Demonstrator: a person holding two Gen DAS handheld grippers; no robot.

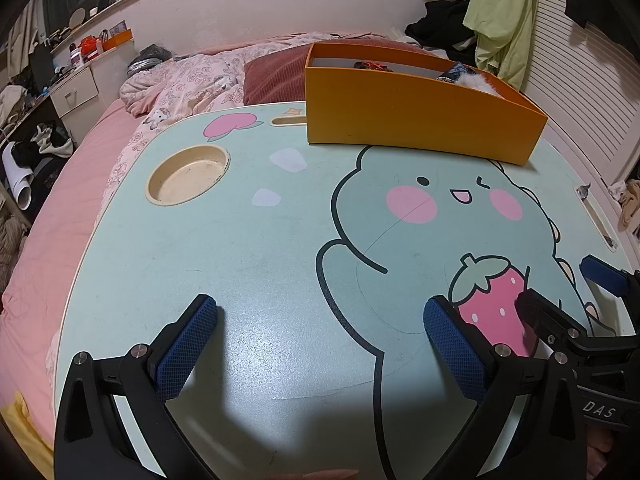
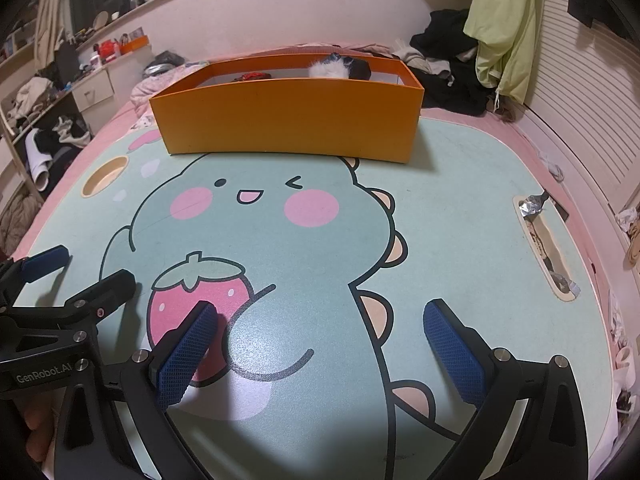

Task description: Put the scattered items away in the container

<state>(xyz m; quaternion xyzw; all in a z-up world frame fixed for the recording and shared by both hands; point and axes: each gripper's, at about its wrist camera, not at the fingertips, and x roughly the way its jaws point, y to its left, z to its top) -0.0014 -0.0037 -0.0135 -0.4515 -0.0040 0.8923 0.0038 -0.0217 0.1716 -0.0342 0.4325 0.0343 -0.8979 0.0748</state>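
Note:
An orange box (image 1: 420, 120) stands at the far side of the mint cartoon lap table (image 1: 248, 248); it also shows in the right wrist view (image 2: 292, 120). Inside it lie a red-black item (image 1: 370, 65), a dark blue item (image 1: 456, 70) and a white furry item (image 2: 328, 69). My left gripper (image 1: 320, 320) is open and empty, low over the near table. My right gripper (image 2: 320, 324) is open and empty beside it. Each gripper shows at the edge of the other's view: the right one (image 1: 560, 292) and the left one (image 2: 84, 268).
A round cup recess (image 1: 188, 178) sits at the table's left. A slot (image 2: 546, 240) at the right edge holds foil scraps. The table rests on a pink bed (image 1: 52, 232) with a quilt and pillow behind. Clothes are piled at back right.

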